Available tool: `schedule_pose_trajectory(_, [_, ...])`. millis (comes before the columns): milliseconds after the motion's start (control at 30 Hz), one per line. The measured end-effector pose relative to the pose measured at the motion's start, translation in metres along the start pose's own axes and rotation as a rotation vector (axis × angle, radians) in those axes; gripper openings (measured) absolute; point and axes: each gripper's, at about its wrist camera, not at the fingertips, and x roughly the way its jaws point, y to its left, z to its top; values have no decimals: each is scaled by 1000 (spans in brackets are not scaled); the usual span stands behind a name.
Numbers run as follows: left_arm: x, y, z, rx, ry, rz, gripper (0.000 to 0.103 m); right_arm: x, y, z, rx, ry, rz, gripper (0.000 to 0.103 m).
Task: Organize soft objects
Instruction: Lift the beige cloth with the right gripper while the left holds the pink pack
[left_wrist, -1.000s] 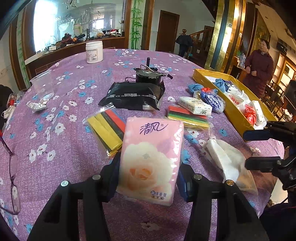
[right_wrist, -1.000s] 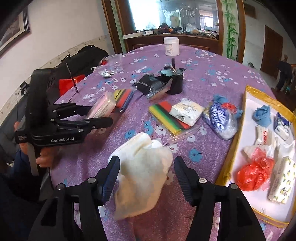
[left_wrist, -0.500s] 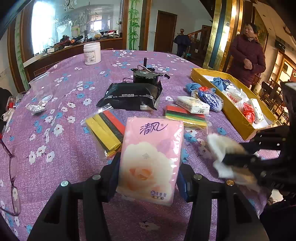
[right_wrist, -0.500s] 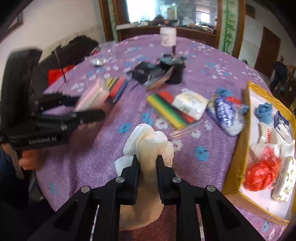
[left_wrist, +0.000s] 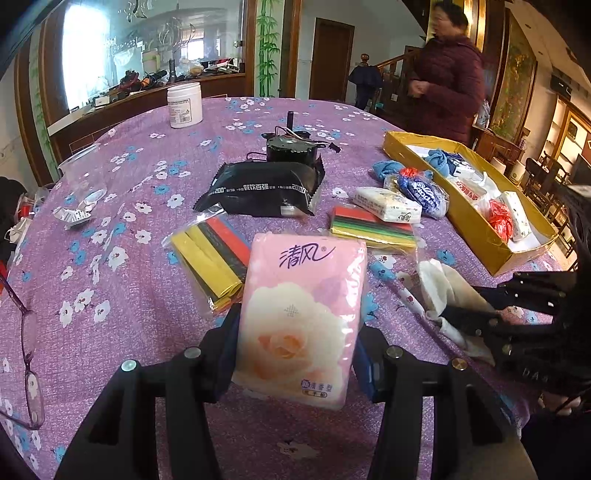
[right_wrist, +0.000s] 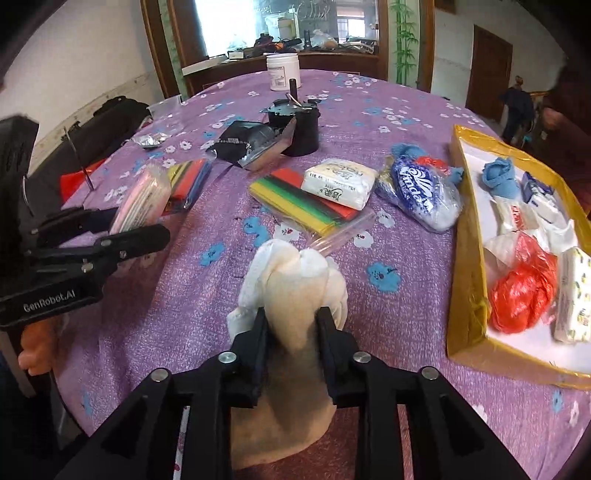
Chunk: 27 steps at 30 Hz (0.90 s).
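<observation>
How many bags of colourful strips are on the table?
2. One clear bag of coloured strips lies behind the pink tissue pack; the other lies under a white tissue pack.

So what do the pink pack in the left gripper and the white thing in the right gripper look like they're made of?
Pink pack: glossy printed plastic film, probably around soft tissues; it shines and its edges look rounded where the left gripper clamps it.

White thing: soft cloth or towelling with a matt, fuzzy surface; it bunches into folds where the right gripper pinches it. The exact fabric is unclear.
</observation>
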Motion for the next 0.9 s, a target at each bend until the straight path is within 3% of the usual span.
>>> schedule_pose_trajectory(133, [0,0,0,-1,-1,-1,51,-1,-2,-2,27,2,41,49])
schedule_pose_trajectory(233, [0,0,0,0,0,-3,51,2,3,-3,13,0,150,86])
schedule_pose_trajectory(333, [-1,0,0,1,-1,-5,51,2,13,-7,-47,-5,111,88])
schedule_pose_trajectory(633, [-1,0,0,2,-1,-4,51,-4,-8,-11,57,-37,210,85])
schedule_pose_trajectory(700, [-1,-1,0,4,-3,-4,51,-8,-15,-11,95,-38,188,69])
schedule_pose_trajectory(733, [-1,-1,0,4,-2,-2,51,-8,-20,-11,118,-34,176,55])
schedule_pose_trajectory(767, [-1,-1,0,5,-1,-1,51,-6,-26,-9,143,-22,186,48])
schedule_pose_trajectory(900, [-2,-3,0,13,0,5,51,-2,-31,-2,151,17,166,30])
